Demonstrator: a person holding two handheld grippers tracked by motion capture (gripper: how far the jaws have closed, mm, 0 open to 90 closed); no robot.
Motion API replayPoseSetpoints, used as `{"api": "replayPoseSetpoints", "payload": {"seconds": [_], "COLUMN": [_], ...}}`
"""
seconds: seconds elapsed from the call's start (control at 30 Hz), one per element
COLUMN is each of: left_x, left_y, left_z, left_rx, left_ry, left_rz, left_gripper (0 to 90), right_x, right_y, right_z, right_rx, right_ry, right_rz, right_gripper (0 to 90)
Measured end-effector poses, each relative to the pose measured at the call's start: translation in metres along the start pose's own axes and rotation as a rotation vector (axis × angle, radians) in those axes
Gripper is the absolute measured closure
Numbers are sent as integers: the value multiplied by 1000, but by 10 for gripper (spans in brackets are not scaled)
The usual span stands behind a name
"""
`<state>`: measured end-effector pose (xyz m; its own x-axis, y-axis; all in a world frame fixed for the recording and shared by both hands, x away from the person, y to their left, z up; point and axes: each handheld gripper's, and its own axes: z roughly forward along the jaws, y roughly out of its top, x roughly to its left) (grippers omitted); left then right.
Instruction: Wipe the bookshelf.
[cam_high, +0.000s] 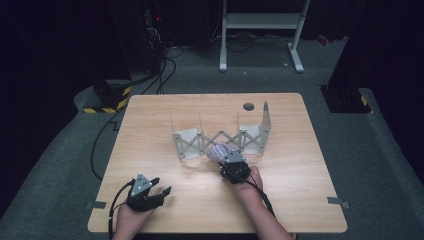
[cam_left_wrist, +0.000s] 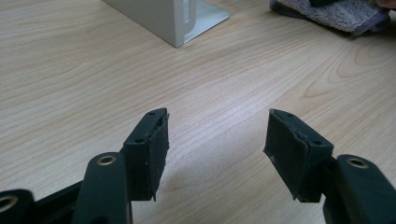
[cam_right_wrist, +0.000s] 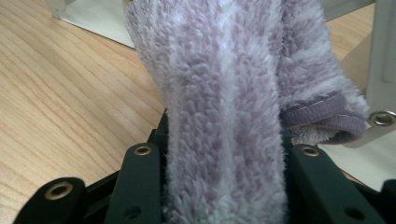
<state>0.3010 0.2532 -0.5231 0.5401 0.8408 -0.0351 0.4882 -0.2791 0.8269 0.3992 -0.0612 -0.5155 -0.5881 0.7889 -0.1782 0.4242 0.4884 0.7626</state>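
Two tongs: right tongs (cam_right_wrist: 224, 186) clamped on fluffy lilac striped towel (cam_right_wrist: 224, 93), low beside grey metal folding rack (cam_high: 220, 137); left tongs (cam_left_wrist: 217, 154) open, empty over wooden surface (cam_left_wrist: 70, 70). Probably carrying towel to rack; next, lifting over a rail.

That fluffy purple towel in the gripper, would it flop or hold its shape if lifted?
Probably flop: the towel bends and folds over itself in the right gripper. Its thick pile looks soft, so it likely squashes and resists slipping. It seems light, and dragging it might nudge the thin rack beside it.
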Motion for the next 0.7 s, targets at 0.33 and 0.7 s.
{"api": "replayPoseSetpoints", "payload": {"seconds": [0.33, 0.7], "left_x": [1, -9], "left_y": [8, 22], "left_z": [11, 29], "left_rx": [7, 4], "left_ry": [-14, -65], "left_rz": [24, 68], "left_gripper": [395, 393], "right_x": [2, -3], "right_y": [23, 56], "right_z": [-35, -62], "right_rx": [-129, -241], "right_ry": [-64, -121], "right_rz": [-6, 17], "right_gripper": [613, 614]}}
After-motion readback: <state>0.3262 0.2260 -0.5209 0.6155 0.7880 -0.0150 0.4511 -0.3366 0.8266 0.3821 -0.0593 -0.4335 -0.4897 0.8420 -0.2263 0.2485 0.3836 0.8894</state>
